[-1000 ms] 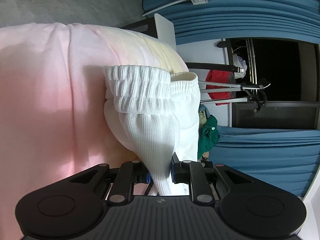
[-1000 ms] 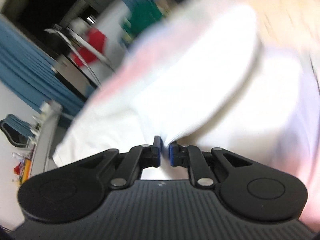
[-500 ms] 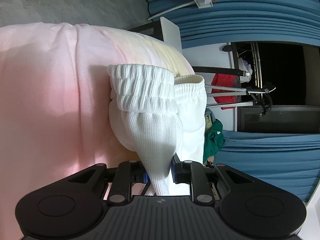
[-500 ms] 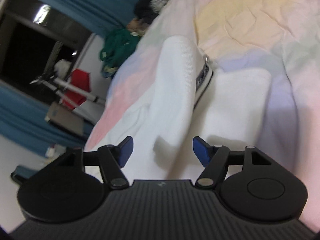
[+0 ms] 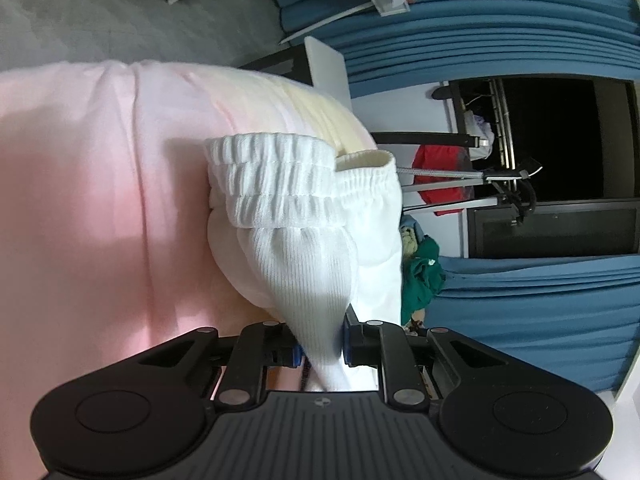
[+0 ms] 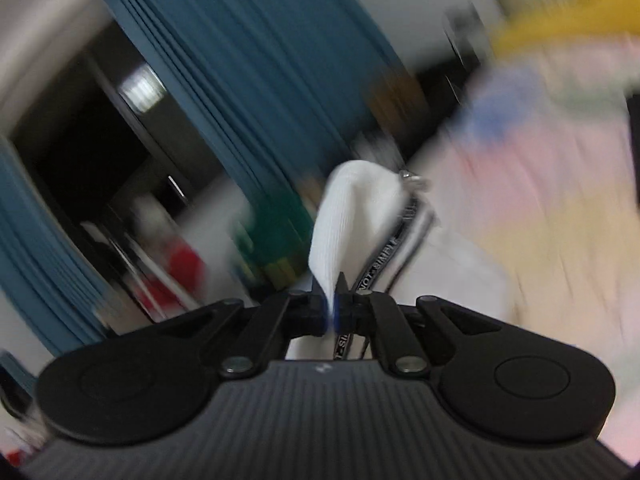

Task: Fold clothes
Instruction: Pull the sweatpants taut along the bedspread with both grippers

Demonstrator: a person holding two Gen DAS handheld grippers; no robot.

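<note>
Pastel blanket (image 5: 100,200) under white ribbed garment (image 5: 304,272), left claw (image 5: 320,350) and right claw (image 6: 331,312) both clamped on it.

Quick count of what's around: one white garment (image 5: 304,248) with a ribbed, elastic waistband, plus one printed black-and-white drawstring (image 6: 384,256) hanging off it. One pastel bedsheet (image 5: 100,200) underneath, pink fading to yellow. Two grippers, one per hand: the left gripper (image 5: 320,350) and the right gripper (image 6: 330,306), so four jaws total. Background stuff: blue curtains (image 5: 500,32) in two bunches, one above and one below a dark window. One red item (image 5: 438,160) on a rack, one green heap (image 5: 424,276) by the bed's edge. The right view is too blurry to count more.
</note>
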